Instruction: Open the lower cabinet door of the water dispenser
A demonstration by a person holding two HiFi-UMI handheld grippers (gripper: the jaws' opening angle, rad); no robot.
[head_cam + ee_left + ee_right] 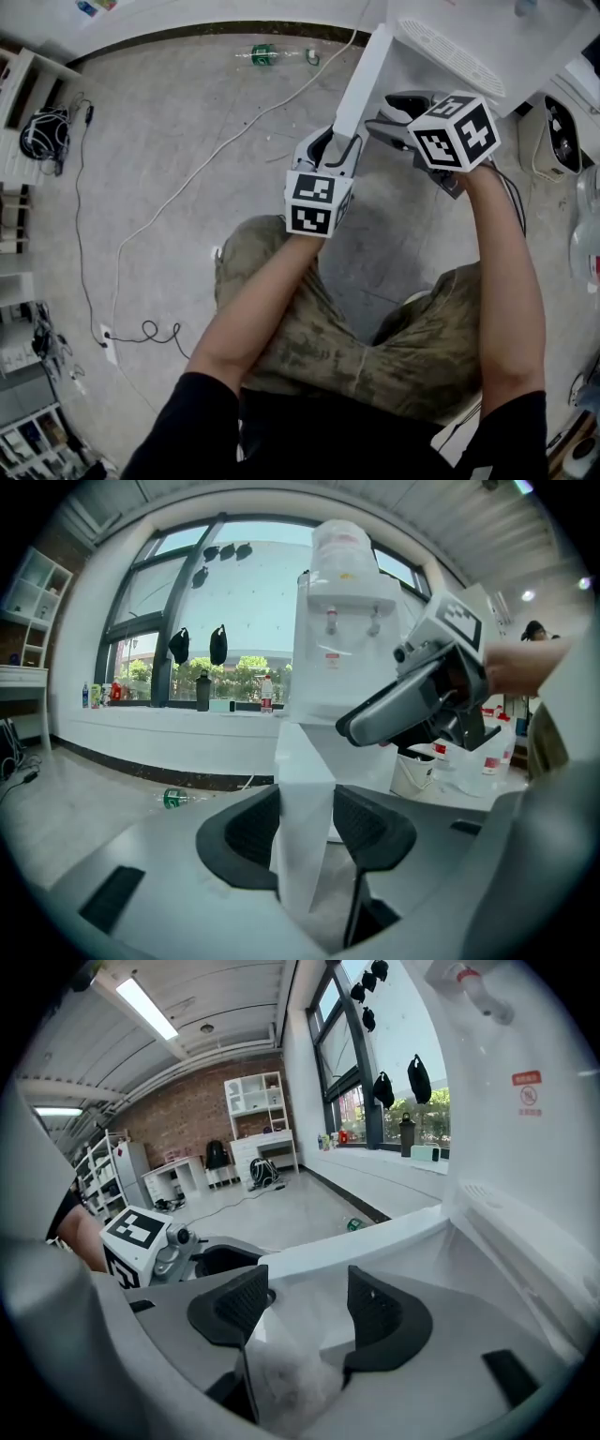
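The white water dispenser (pixel 469 37) stands at the upper right of the head view. Its lower cabinet door (pixel 366 75) is swung out towards me as a narrow white slab. My left gripper (pixel 333 141) grips the door's free edge; in the left gripper view the door (pixel 305 771) fills the gap between both pads. My right gripper (pixel 389 112) hovers just right of the door, in front of the opened cabinet. In the right gripper view its jaws (pixel 305 1312) stand open with nothing between them, and the door (pixel 356 1246) lies across behind them.
A green bottle (pixel 263 54) lies on the floor by the far wall. A white cable (pixel 187 187) runs across the grey floor. A white appliance (pixel 553 136) stands right of the dispenser, and shelves (pixel 19 94) line the left side. My knees are below the grippers.
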